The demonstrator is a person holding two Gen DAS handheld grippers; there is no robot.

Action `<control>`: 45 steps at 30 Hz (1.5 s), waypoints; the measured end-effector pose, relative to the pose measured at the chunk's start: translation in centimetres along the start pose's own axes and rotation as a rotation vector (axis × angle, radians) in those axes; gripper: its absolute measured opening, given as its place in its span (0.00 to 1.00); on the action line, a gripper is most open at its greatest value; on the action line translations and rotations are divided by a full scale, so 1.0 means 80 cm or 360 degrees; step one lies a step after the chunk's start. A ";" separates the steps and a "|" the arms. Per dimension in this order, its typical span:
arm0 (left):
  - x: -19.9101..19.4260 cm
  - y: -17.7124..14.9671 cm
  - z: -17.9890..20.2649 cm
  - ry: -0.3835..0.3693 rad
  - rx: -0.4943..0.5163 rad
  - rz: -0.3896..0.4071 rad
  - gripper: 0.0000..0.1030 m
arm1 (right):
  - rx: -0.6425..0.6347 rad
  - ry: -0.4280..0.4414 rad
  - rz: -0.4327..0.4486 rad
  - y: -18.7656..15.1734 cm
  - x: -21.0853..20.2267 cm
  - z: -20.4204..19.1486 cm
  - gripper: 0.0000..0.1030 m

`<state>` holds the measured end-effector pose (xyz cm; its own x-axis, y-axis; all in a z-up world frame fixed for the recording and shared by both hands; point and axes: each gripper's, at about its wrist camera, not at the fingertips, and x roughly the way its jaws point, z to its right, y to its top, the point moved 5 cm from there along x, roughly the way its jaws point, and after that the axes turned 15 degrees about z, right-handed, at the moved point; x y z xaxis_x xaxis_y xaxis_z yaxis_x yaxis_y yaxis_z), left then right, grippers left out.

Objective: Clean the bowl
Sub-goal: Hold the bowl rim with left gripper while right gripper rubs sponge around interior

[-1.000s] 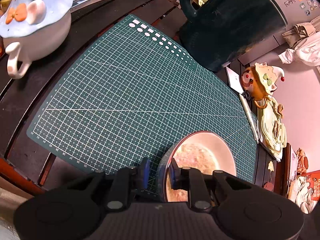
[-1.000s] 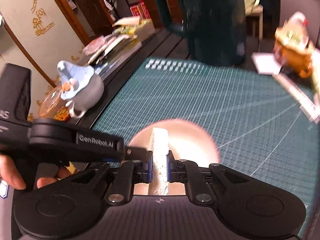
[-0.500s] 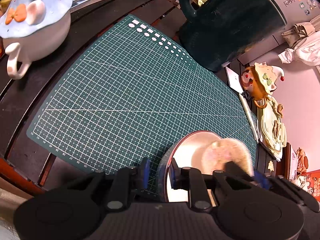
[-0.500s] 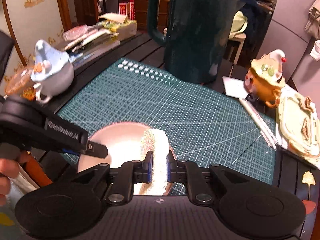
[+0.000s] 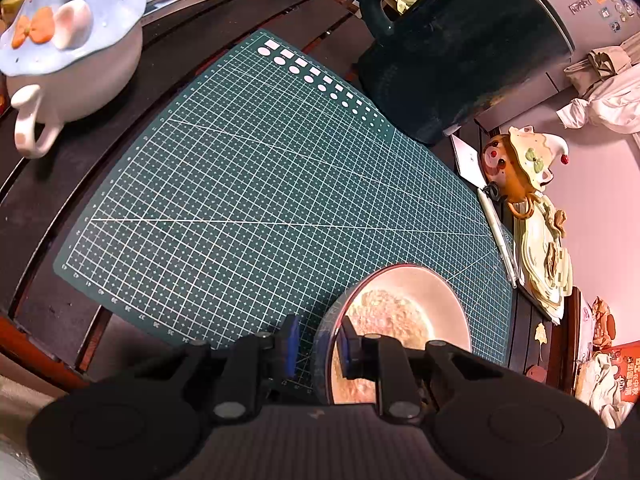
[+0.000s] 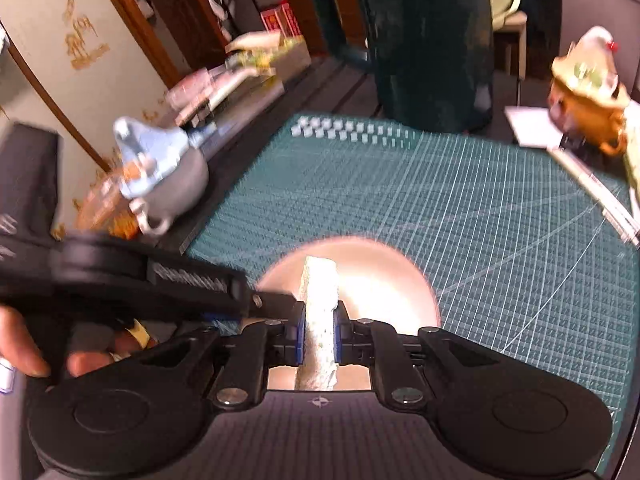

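Two-handed wiping of a bowl on a green gridded cutting mat (image 5: 256, 200) laid over a dark slatted wooden worktop (image 5: 60, 184).

The shallow, pale pink round bowl with a thin dark-red rim (image 5: 432, 292) sits at the near right corner of the mat, close to the mat's near edge. The left gripper (image 5: 318, 342) has its blue-padded fingers (image 5: 291, 340) closed down on the bowl's near left wall, one finger outside and one inside, steadying it; in the right wrist view the same tool enters from the left, with the person's hand (image 6: 24, 344) on its handle. The right gripper (image 6: 319, 338) pinches a pale, speckled slab of sponge (image 6: 318, 296) edgewise between nearly closed fingers, the sponge standing out forward above the bowl (image 6: 384, 280). Whether it touches the inside cannot be told; the right wrist view is motion-blurred. A mottled patch shows on the glossy interior, either residue or a reflection.

Step in hand, by judgement: scrubbing the bowl's inside while the other gripper braces it. The next move calls for a firm hold at the rim and for the sponge face to be pressed onto and swept across the interior, including the wall near the left fingers.

Bystanders along the worktop's far edge: a dark green jug (image 5: 460, 40); at the left edge, a blue-lidded white pot (image 5: 68, 48).
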<state>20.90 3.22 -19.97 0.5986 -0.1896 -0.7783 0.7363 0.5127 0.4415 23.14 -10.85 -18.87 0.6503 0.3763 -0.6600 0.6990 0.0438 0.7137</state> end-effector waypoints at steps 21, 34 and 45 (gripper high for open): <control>0.000 0.002 0.001 -0.0002 -0.0008 0.0001 0.18 | -0.0035 -0.0014 0.0142 0.026 -0.034 0.004 0.12; 0.001 0.002 0.001 -0.0007 -0.0008 -0.0005 0.18 | -0.0321 -0.0244 0.0109 0.011 -0.016 -0.010 0.11; 0.000 0.003 0.001 -0.0008 -0.0024 0.0003 0.18 | -0.0134 -0.0058 0.0200 0.032 -0.038 -0.007 0.11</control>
<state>21.10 3.28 -19.84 0.6015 -0.1931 -0.7752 0.7305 0.5257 0.4359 22.77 -11.39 -14.93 0.7425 0.3499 -0.5711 0.5851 0.0762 0.8074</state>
